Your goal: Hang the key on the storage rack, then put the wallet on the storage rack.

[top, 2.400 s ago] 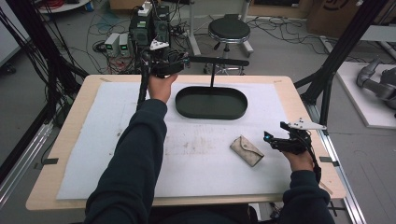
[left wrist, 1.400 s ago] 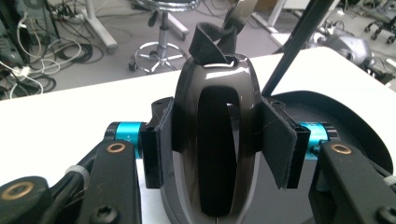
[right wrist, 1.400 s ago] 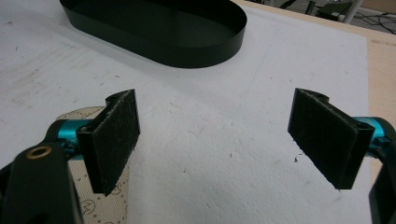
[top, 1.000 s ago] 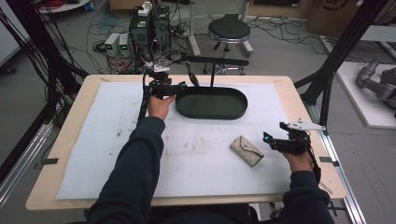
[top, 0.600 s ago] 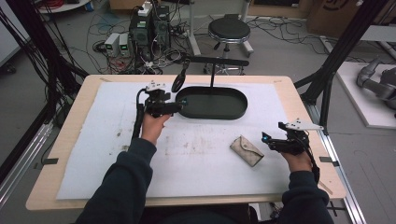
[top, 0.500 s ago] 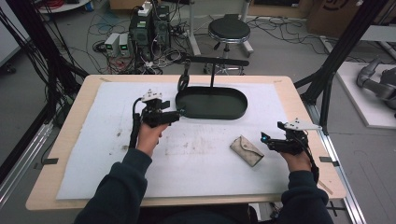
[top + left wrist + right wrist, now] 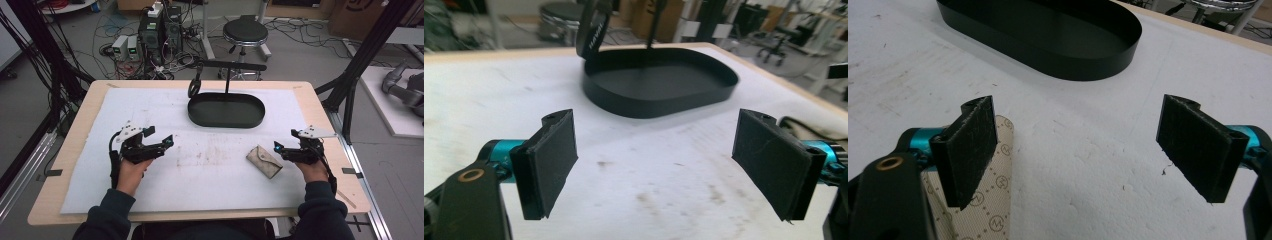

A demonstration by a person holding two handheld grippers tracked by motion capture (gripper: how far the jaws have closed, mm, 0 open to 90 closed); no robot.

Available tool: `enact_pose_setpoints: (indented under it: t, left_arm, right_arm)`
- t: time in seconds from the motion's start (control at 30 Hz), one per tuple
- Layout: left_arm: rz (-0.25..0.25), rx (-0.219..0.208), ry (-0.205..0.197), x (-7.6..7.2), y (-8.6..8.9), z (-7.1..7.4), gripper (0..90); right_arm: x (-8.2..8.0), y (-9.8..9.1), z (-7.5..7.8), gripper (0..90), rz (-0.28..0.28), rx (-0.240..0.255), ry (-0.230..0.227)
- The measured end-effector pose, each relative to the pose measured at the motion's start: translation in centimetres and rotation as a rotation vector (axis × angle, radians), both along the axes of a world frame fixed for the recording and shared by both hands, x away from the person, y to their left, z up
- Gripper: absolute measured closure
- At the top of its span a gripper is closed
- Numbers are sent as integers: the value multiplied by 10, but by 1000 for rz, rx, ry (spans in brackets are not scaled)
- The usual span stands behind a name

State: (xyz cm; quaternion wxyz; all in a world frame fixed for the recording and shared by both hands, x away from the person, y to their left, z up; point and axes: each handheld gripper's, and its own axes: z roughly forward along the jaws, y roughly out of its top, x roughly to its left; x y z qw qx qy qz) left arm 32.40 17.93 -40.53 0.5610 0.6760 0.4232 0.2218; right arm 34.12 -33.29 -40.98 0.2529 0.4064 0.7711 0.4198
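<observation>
While both jaws stand wide apart with nothing between them, the left gripper (image 7: pixel 159 145) hovers over the left half of the table, held in the person's left hand (image 7: pixel 131 171). Its own view shows the two flat black pads (image 7: pixel 552 155) spread over bare, faintly stained white sheet (image 7: pixel 639 170). Across the table the right gripper (image 7: pixel 283 149) is likewise fully spread and holds nothing; the right hand (image 7: pixel 311 169) grips it near the table's right edge.

Just beside the right gripper's tips lies a small beige pouch (image 7: pixel 264 161), flat on the sheet and apart from both grippers. In the right gripper view the pouch (image 7: pixel 993 200) sits partly behind the left pad, and a printed monogram pattern and a rounded corner can be made out, detail too small to read from above.

Farther off, near the middle of the table's far side, stands a shallow black oval tray (image 7: pixel 200 116) with a smooth low wall. A thin post rises from its far rim to a horizontal bar (image 7: pixel 235 65), and a dark looped band (image 7: pixel 194 88) hangs from the bar's left end over the tray's rim; the left gripper view shows pale lettering on that band (image 7: pixel 594 35), blurred.

The wooden table (image 7: pixel 80 125) shows as a pale border around the white sheet. Beyond it are a round stool (image 7: pixel 245 32) and tangled cables on the floor.
</observation>
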Motion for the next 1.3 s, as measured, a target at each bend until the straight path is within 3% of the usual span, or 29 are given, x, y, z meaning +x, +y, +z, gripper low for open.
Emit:
enact_pose_setpoints:
  t: [0.03,0.07,0.17,0.2,0.33,0.43,0.7,1.0,1.13,1.3]
  left_arm:
    - [26,24,-28,-3,7,2,178]
    - [26,24,-28,-3,7,2,178]
    - [48,94,-59,-6,17,0,178]
    - [62,95,-55,-6,20,-1,178]
    - [115,60,-40,-5,32,-3,178]
    - [129,55,-46,-6,37,-3,178]
    - [107,54,-73,-9,34,2,178]
    - [113,33,-45,-6,40,-2,178]
    - [110,33,-48,-6,41,-2,178]
    - [108,32,-54,-8,41,-1,179]
  right_arm:
    - [1,1,0,170,4,-2,-8]
    - [1,1,0,170,4,-2,-8]
    - [1,4,0,170,17,-10,-3]
    - [2,5,-1,170,15,-8,-2]
    - [2,5,-1,170,13,-16,0]
    - [2,5,-1,170,7,-19,-3]
    - [1,7,0,170,15,-19,-4]
    - [-1,13,-1,170,31,-37,0]
    - [-2,16,-2,170,63,-63,3]
    - [-10,23,-7,170,111,-86,41]
